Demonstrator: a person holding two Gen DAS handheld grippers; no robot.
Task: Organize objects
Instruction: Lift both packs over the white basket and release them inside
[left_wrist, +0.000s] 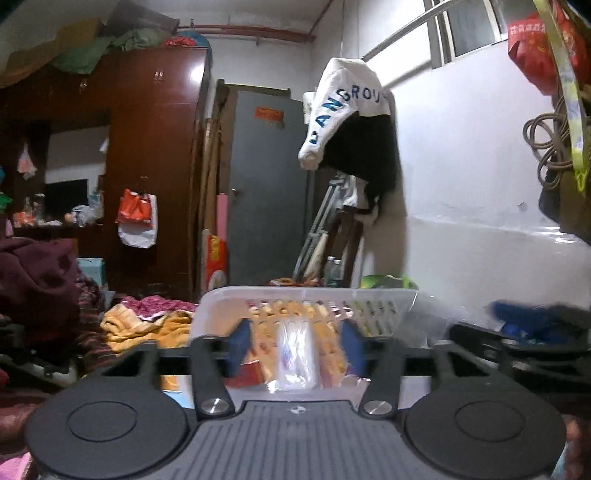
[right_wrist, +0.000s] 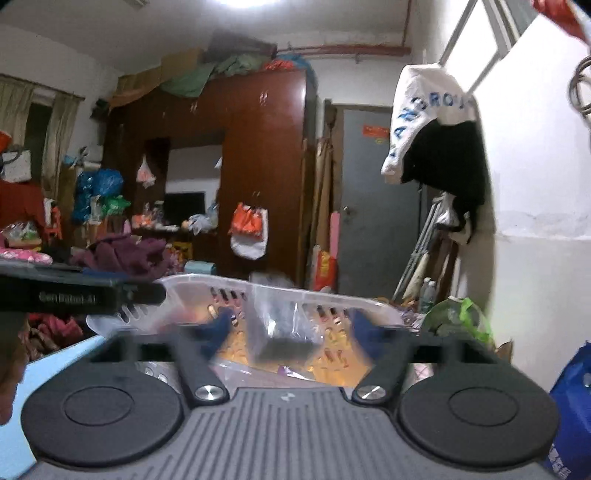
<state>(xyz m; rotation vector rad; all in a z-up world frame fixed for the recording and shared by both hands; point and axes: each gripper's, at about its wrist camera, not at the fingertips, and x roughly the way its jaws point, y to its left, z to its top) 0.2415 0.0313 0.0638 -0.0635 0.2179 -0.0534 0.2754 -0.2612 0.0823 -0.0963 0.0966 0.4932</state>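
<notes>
The jaws of the left gripper (left_wrist: 295, 341) stand wide apart, blue-padded fingers (left_wrist: 239, 343) flanking a small clear plastic packet (left_wrist: 297, 360) without touching it, so they hold nothing; the packet, glossy and rectangular, lies low in the centre of the left wrist frame inside a translucent white plastic basket (left_wrist: 306, 293) with a slotted far wall and rounded rim. The jaws of the right gripper (right_wrist: 290, 326) are likewise spread wide and empty, their blue pads blurred, with a crinkled clear plastic bag (right_wrist: 280, 325) holding something dark and boxy between them in the middle of the right wrist frame; whether a pad touches it cannot be told. That bag sits in the same slotted basket (right_wrist: 207, 282), over orange printed wrappers (right_wrist: 332, 354). At the left edge of the right wrist frame the other gripper's black body reaches to the basket rim. Behind, a glossy reddish-brown wooden wardrobe (left_wrist: 155, 147) fills the upper left, a grey door (left_wrist: 269, 184) stands at centre, and a white cloth with blue letters (left_wrist: 343, 107) hangs at upper right. Rumpled yellow fabric (left_wrist: 147, 325) lies left of the basket.
</notes>
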